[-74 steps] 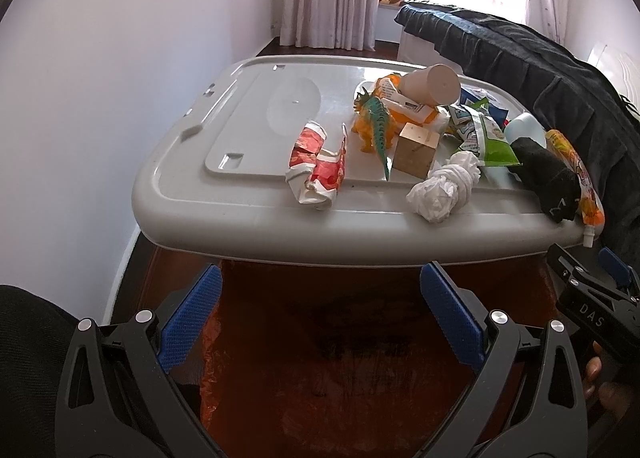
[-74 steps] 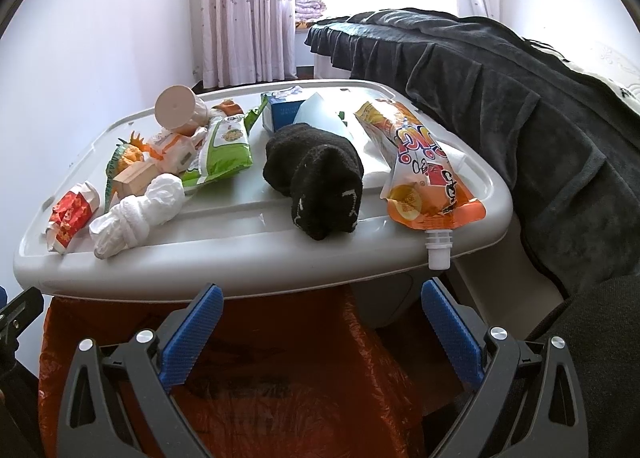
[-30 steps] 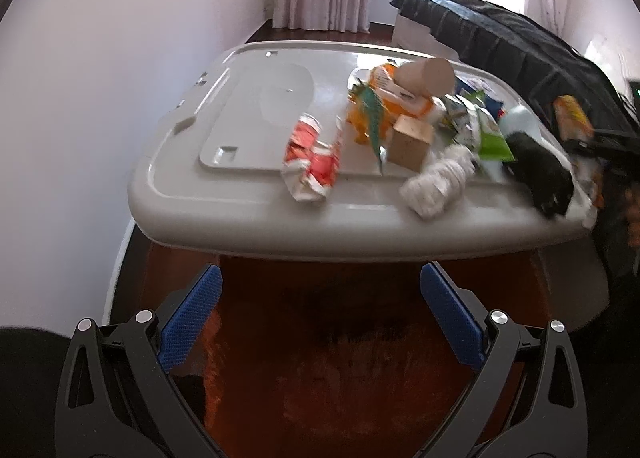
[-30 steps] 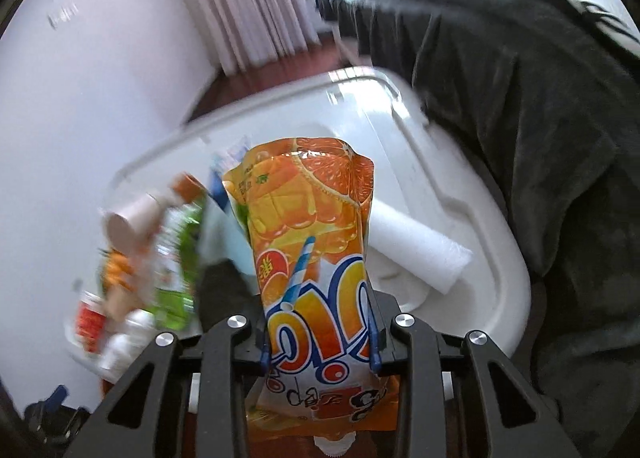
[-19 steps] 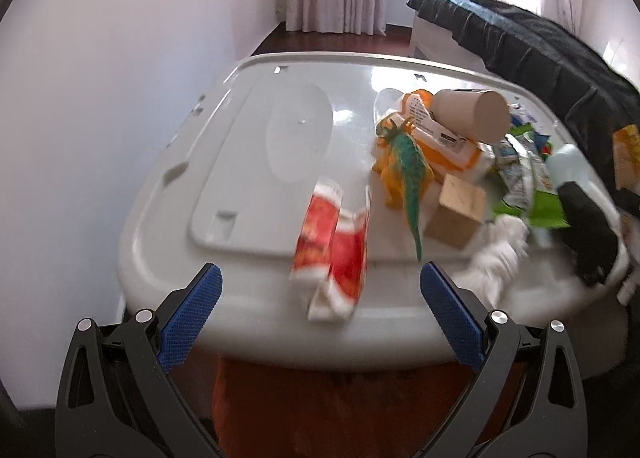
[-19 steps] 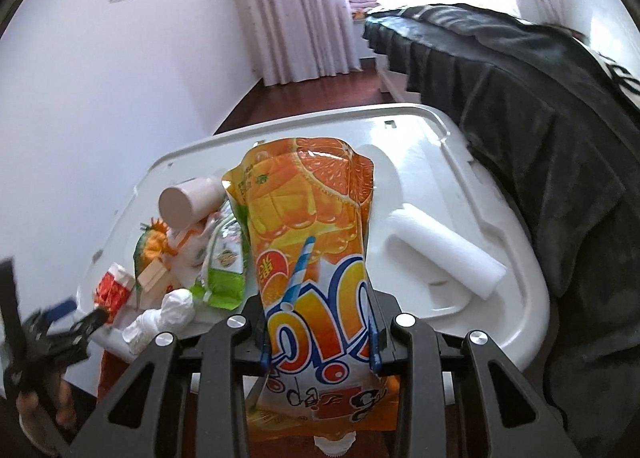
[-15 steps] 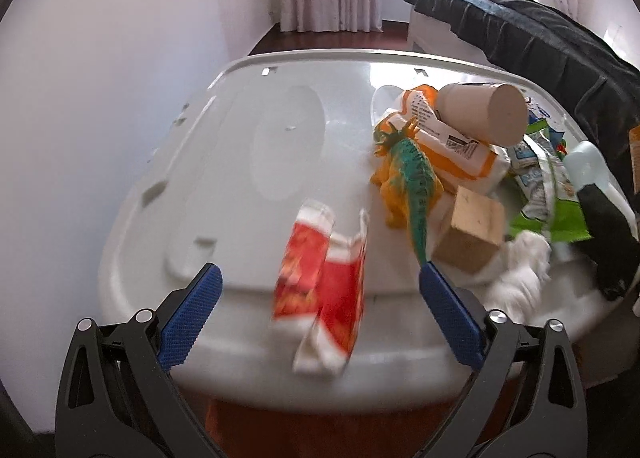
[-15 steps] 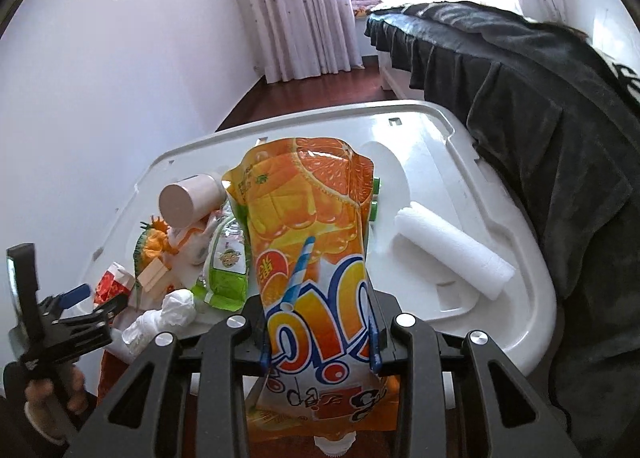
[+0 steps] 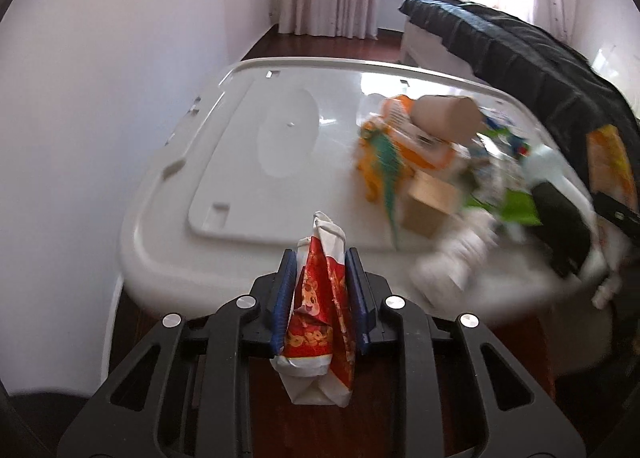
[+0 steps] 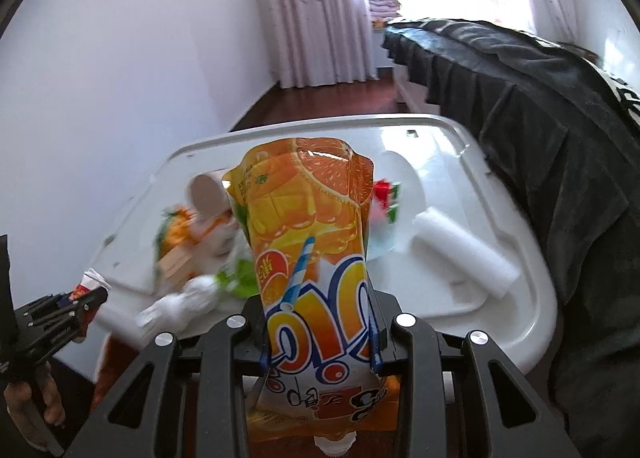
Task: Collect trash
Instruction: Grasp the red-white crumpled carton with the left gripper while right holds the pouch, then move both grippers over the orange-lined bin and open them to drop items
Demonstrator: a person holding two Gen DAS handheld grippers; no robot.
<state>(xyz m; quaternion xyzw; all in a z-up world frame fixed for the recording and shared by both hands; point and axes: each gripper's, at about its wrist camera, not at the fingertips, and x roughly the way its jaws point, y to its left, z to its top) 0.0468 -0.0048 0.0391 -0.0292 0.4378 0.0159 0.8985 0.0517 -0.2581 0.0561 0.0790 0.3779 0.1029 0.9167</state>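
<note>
Left wrist: left gripper [image 9: 320, 294] clenched on wrapper [image 9: 320, 306], near lid [image 9: 248, 162] edge. Right gripper [image 10: 318, 322] grasping pouch [image 10: 308, 226]. Step: carrying trash off lid. Next, probably: release both into bin.

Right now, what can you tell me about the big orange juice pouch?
The orange juice pouch is a soft, shiny pouch with orange slices, a striped straw and big blue letters printed on it. It is upside down: its white screw spout points toward the camera, below the fingers. The right gripper is shut on its lower half, squeezing both sides. It is held up above the near edge of the white bin lid, not resting on it. Nothing else touches it.
</note>
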